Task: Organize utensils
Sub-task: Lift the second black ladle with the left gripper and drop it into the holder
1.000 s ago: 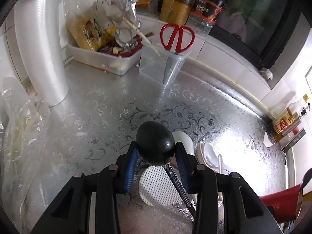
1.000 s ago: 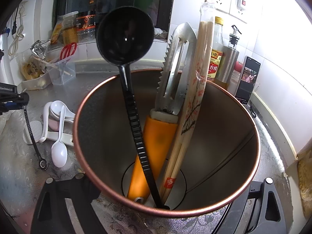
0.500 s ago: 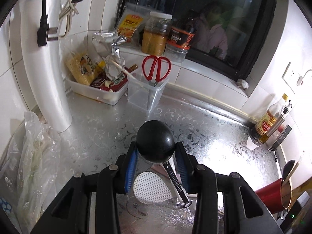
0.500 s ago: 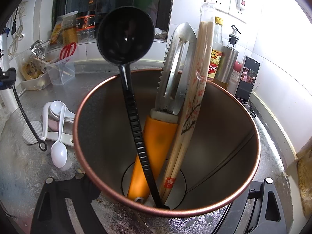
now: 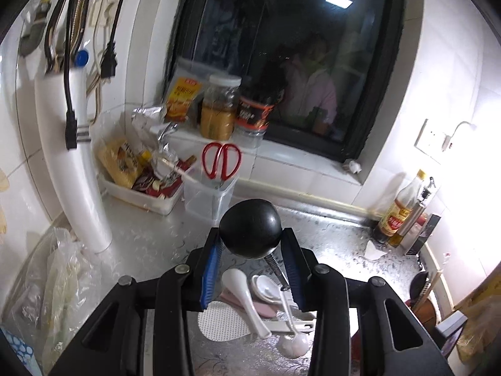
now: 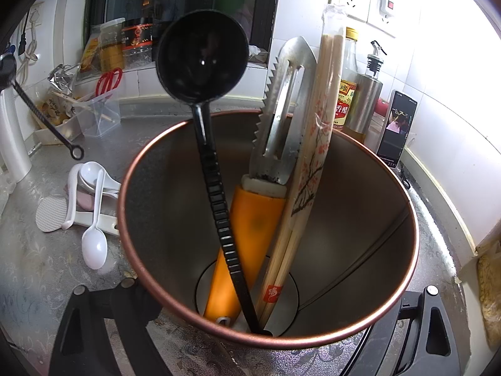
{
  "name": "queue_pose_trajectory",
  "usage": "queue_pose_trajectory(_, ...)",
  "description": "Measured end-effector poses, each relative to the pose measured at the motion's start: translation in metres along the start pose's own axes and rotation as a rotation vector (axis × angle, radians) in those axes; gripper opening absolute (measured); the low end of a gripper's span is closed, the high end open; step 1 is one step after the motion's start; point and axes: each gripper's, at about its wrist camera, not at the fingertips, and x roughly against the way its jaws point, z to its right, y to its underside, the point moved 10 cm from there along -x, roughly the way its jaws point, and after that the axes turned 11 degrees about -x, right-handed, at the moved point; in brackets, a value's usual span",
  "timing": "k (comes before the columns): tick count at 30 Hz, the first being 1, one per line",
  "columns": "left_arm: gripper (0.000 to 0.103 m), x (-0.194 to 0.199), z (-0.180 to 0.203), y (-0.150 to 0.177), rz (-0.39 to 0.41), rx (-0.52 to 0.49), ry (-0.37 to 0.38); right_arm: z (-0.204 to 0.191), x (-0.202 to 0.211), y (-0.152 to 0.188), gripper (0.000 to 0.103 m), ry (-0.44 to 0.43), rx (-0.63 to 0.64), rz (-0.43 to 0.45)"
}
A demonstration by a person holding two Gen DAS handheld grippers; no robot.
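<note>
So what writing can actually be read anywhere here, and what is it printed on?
"香醋": red label of the vinegar bottle behind the copper utensil holder.
Red stamp on the chopstick sleeve: a character, too blurred to read.
Yellow packet and dark-labelled jar on the windowsill: print too blurred.
Phone screen: too small to read.

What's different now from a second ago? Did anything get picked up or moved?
The left tongs have lifted the black ladle clear of the counter; its handle end, which hung low beside the white spoons, now dangles higher in the right view. No new grab or release. The right tongs stay around the copper holder, and the second ladle, peeler and chopsticks inside it haven't moved.
</note>
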Motion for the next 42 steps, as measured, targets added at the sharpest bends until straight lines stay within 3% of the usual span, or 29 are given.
queue_pose_trajectory(9,0.04,0.035,0.047,-0.036,0.101,-0.07,0.135,0.002,-0.002,-0.001,0.093,0.001,0.005,-0.001)
queue_pose_trajectory(22,0.04,0.075,0.16,-0.065,0.21,-0.281,0.339,-0.001,-0.004,-0.001,0.094,0.003,0.008,-0.004)
queue_pose_trajectory(31,0.04,0.064,0.209,-0.039,0.158,-0.38,0.395,-0.001,-0.004,-0.002,0.094,0.003,0.014,0.0)
queue_pose_trajectory(42,0.04,0.035,0.221,0.002,0.029,-0.395,0.422,0.001,-0.005,-0.001,0.094,0.002,0.017,0.003)
